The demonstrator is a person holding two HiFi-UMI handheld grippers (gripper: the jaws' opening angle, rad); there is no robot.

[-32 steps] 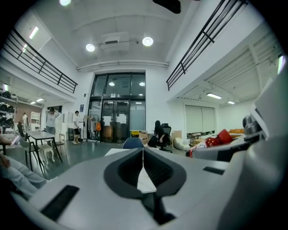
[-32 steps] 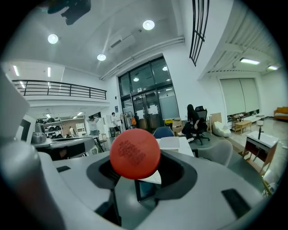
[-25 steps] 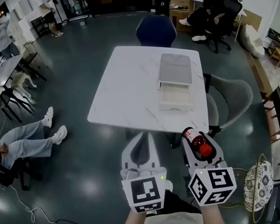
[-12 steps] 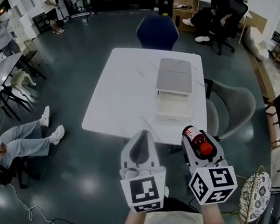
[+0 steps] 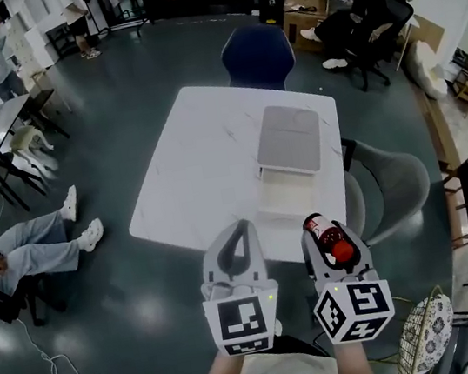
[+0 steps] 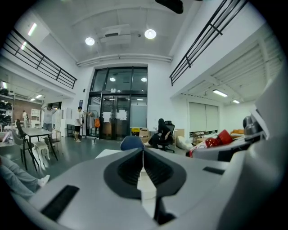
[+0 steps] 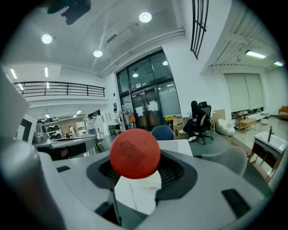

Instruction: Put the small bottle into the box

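Right gripper (image 5: 329, 233) clamped on the small bottle (image 7: 135, 154), red cap pointing forward, held over the floor (image 5: 146, 301) short of the white table (image 5: 203, 160). Left gripper (image 5: 235, 247) pinched together on nothing, just beside. Ahead on the table, the box (image 5: 281, 196), grey lid (image 5: 288, 136) at the rear, pale open part nearest. Carry level over the near rim, lower well inside, then ease the jaws apart; keep clear of the lid.

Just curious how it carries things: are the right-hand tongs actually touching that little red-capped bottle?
Touching. The right gripper view shows the small bottle clamped between the two jaws of the right tongs, with no gap on either side.
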